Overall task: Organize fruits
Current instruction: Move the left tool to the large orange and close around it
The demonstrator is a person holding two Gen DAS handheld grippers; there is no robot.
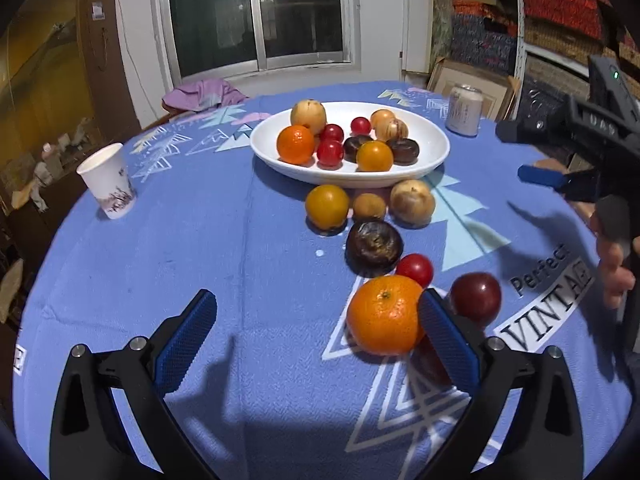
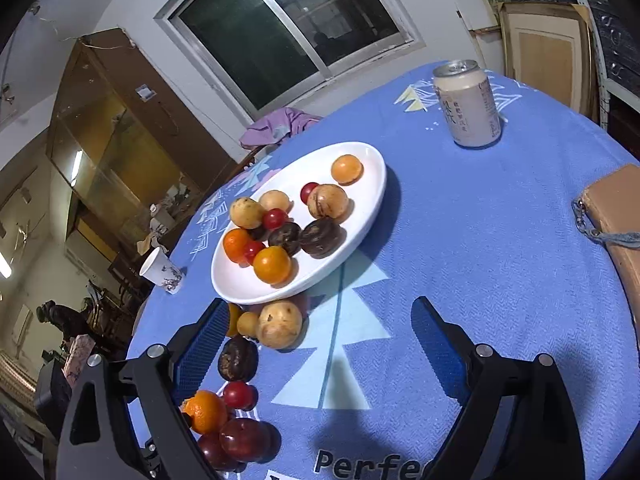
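With my left gripper [image 1: 316,340] spread wide and empty, I'd slide right to centre the orange [image 1: 383,314] near the table's [image 1: 248,248] front edge, lifting toward the plate [image 1: 430,140], my right gripper [image 2: 320,344] wide, holding nothing.

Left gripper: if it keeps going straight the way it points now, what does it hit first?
Probably bare tablecloth. The left gripper is open and empty, and the cloth between its fingers is clear. The big orange sits just inside its right finger, so that finger could clip it. Depth is hard to judge in the fisheye view.
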